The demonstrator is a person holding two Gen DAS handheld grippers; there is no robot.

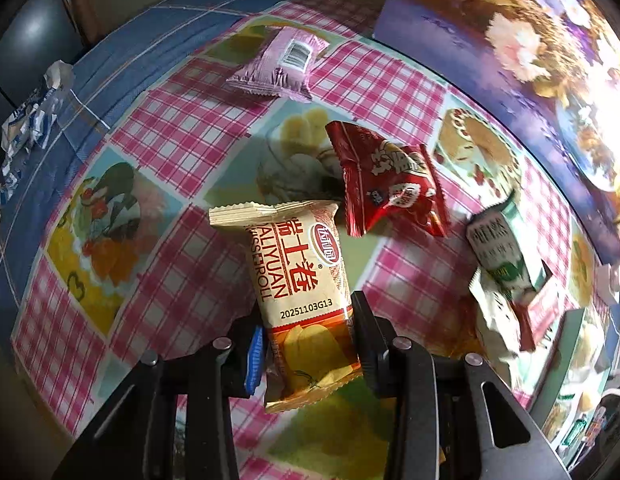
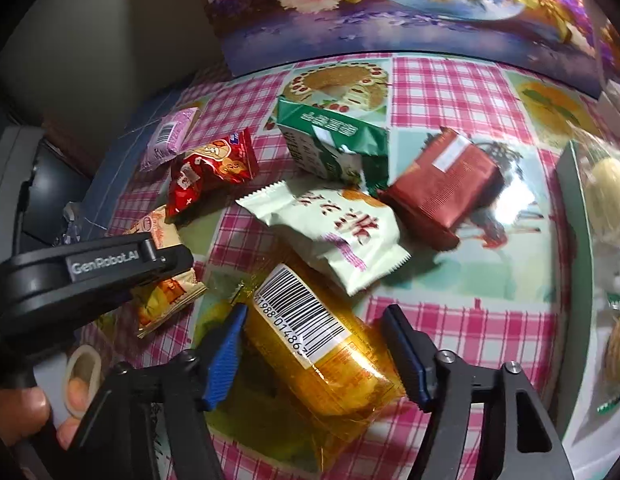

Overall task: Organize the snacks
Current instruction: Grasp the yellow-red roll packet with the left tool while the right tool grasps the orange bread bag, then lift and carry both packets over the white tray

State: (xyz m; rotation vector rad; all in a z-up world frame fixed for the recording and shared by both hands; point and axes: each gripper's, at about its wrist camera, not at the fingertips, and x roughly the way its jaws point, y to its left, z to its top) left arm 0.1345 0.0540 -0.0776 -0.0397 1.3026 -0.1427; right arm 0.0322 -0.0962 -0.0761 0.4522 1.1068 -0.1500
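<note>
The left hand-held gripper has its jaws pressed against both sides of a beige swiss roll packet, gripping it near its lower end, so the packet sticks out ahead of the fingers. Just beyond the packet's tip lies a red snack packet, and farther ahead a pink wrapper with a barcode.

The right hand-held gripper stands part open around a golden-yellow packet with a barcode label; the left blue pad is at the packet's edge, while the right pad is apart from it. Ahead of this gripper lie a pale green packet, a green and white carton and a dark red packet.

All rest on a table covered in a pink checked cloth with food pictures. Behind it stands a purple flowered panel. Right of the right gripper, a tray's rim shows, with unclear pale items inside
</note>
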